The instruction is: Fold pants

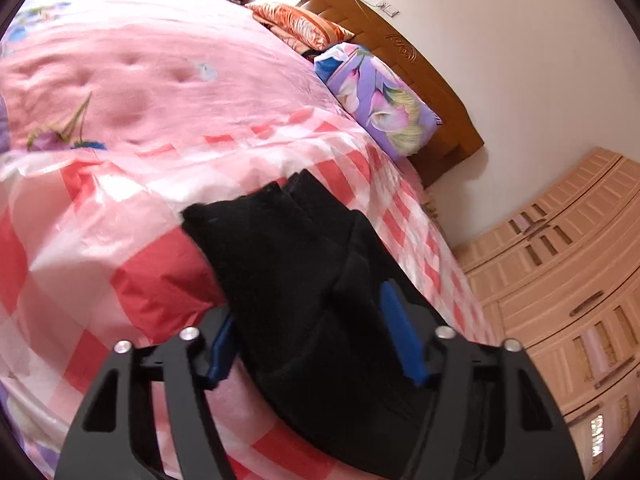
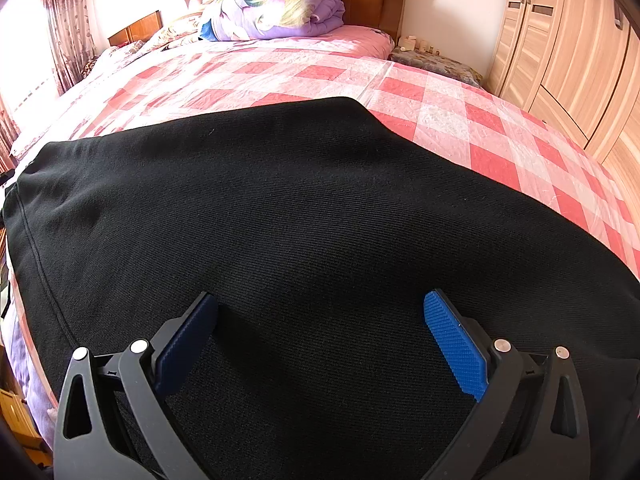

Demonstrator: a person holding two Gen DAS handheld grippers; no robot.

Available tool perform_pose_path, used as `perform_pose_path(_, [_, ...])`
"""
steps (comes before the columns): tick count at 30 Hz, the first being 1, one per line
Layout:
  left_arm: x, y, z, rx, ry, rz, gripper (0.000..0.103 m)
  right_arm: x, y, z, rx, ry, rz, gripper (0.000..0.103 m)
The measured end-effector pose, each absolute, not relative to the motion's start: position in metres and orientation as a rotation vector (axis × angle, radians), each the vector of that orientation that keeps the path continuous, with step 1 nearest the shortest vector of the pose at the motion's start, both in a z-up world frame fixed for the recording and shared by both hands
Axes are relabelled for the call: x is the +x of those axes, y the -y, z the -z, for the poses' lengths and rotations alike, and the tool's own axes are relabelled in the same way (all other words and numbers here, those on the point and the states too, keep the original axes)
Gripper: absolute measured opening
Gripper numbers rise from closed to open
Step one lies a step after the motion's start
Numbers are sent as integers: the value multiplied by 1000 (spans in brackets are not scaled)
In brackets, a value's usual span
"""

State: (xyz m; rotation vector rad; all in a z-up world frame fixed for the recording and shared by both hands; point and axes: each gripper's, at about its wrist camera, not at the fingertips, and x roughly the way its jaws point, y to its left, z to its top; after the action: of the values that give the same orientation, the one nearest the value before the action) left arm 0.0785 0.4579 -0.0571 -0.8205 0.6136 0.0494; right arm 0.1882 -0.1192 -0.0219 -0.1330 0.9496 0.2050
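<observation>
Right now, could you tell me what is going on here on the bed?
A person is folding black pants on a bed with a pink checked cover, using a handheld gripper in each hand. The left gripper has a bunched part of the pants between its blue pads, though whether they already press on the cloth is hard to tell. The right gripper is open, its pads spread wide just above the flat spread of fabric, gripping nothing. A folded purple quilt lies by the headboard.

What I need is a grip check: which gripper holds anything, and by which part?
The right gripper, open over the pants, holds nothing. A bunched fold of them sits between the left gripper's pads; whether clamped cannot be told.
</observation>
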Motion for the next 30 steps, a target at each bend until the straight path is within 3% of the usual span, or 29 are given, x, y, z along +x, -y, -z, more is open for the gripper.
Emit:
perform_pose_path(3, [86, -462, 67, -837, -649, -84, 60, 188, 119, 22, -133, -949, -205, 99])
perform_pose_path(5, [90, -469, 83, -891, -651, -55, 65, 188, 119, 22, -133, -949, -205, 99])
perform_pose_path(8, [91, -465, 79, -887, -618, -4, 83, 188, 119, 22, -133, -949, -205, 99])
perform_pose_path(11, [102, -455, 72, -858, -629, 24, 84, 188, 119, 22, -133, -949, -205, 99])
perform_pose_path(12, [104, -455, 73, -854, -627, 17, 82, 188, 119, 22, -133, -949, -206, 99])
perform_pose_path(14, [108, -456, 77, -838, -648, -40, 55, 188, 119, 22, -132, -949, -206, 99])
perform_pose_path(17, [101, -459, 82, -844, -622, -20, 30, 188, 119, 22, -132, -949, -206, 99])
perform_pose_path(24, [81, -435, 41, -731, -512, -59, 25, 188, 119, 22, -131, -947, -205, 99])
perform_pose_path(30, [79, -365, -30, -410, -456, -103, 25, 174, 96, 0, -37, -880, -334, 99])
